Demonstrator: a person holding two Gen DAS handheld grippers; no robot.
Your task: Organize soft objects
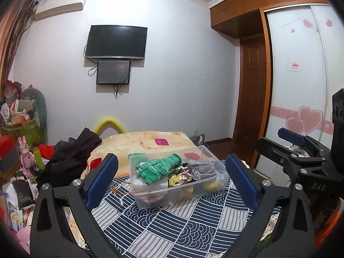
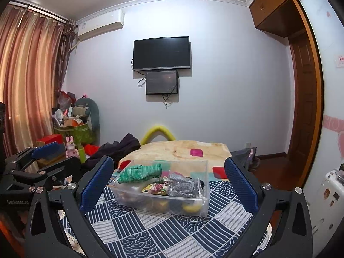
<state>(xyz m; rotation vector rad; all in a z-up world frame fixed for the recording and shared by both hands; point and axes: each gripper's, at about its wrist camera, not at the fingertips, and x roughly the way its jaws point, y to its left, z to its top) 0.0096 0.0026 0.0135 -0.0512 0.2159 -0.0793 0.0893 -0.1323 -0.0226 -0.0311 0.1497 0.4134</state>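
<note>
Clear bin on the bed, packed: green glove draped on top; left gripper and right gripper both spread, empty, hanging back; looks finished.

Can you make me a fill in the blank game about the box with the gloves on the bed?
1. The clear plastic box sits on a navy and white patterned ____.
2. The glove on top at the box's left is ____.
3. Both the left gripper and the right gripper have their blue pads spread wide, so both are ____.
4. On the wall, the small screen hangs just ____ the big TV.

Missing words: cloth; green; open; below
</note>
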